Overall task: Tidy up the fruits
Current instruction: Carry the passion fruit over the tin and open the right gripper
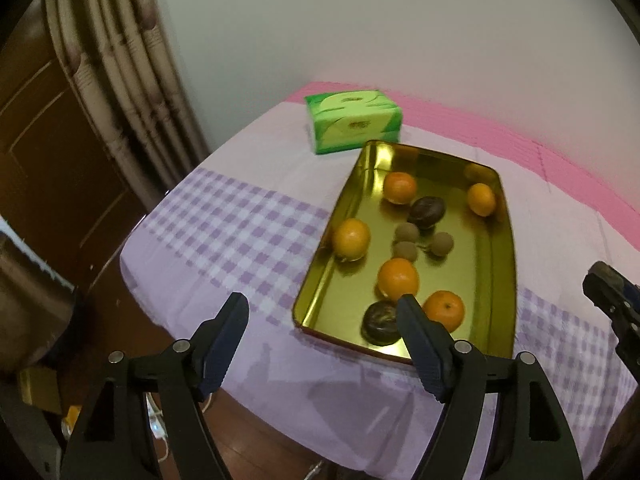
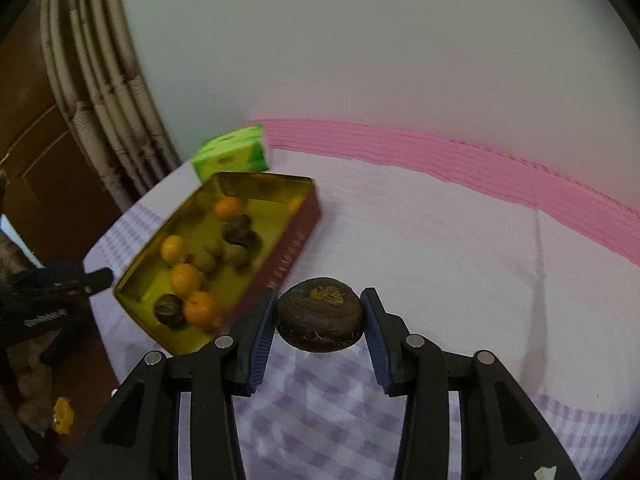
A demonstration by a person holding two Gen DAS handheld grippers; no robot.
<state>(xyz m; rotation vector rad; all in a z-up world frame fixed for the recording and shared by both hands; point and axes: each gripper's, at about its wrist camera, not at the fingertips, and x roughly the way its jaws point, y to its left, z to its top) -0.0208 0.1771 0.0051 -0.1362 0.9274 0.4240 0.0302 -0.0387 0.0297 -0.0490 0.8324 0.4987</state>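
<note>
- Five oranges (image 1: 398,279), two dark fruits and three small brown ones lie in the gold tray (image 1: 496,264), centre of the left view.
- Right gripper (image 2: 319,312): clamped on a dark round fruit (image 2: 320,314), lower centre, above the cloth beside the tray.
- Left gripper (image 1: 322,316): jaws apart, empty.
- Step, likely: sorting dark fruits out; next, a clear spot to set it down.

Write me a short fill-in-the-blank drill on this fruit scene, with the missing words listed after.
1. The right gripper is shut on a dark ____ fruit.
2. The gold tray holds ____ oranges.
3. The box behind the tray is ____.
4. Between the left gripper fingers there is ____.

Missing words: brown; five; green; nothing
</note>
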